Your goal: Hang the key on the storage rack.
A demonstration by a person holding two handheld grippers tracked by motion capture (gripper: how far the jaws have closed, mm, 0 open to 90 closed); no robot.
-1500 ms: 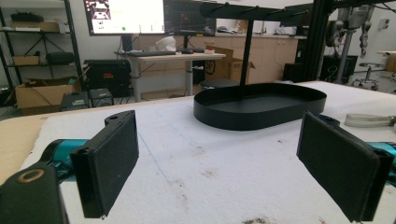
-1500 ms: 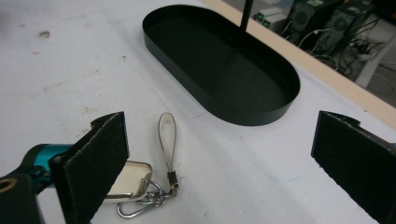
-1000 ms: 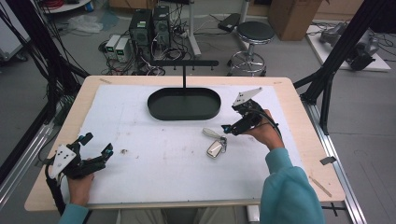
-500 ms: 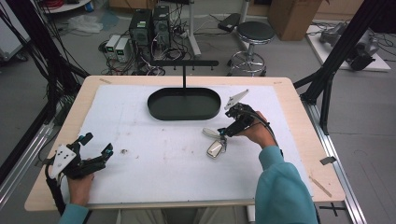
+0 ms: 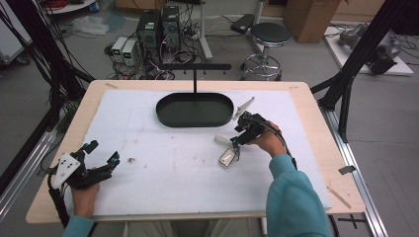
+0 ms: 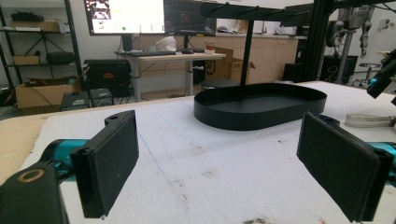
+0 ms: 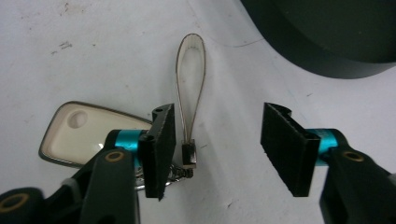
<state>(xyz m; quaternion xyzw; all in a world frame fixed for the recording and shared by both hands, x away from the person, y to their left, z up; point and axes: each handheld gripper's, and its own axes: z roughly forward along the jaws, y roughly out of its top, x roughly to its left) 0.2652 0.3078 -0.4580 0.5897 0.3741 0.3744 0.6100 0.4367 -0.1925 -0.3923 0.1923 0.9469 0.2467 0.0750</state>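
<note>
High view: a person stands at a wooden table covered by a white mat, holding one two-jaw gripper in each hand. A black oval tray lies at the far middle of the mat, with a black T-shaped stand rising just behind it. The left gripper rests near the mat's front left corner, well apart from the tray, its jaws spread with nothing between them. The right gripper is tilted down over a key fob, which lies on the mat near the tray's right end.

Left gripper view: both black jaws stand wide apart over bare mat, with the tray ahead.

Right gripper view: the jaws of the right gripper are open, and they straddle the lower end of a pale strap loop. The loop's black clasp lies just beside the left jaw. The cream, metal-rimmed key fob lies to the left, partly hidden behind that jaw. The tray's dark wall crosses the upper right corner.
</note>
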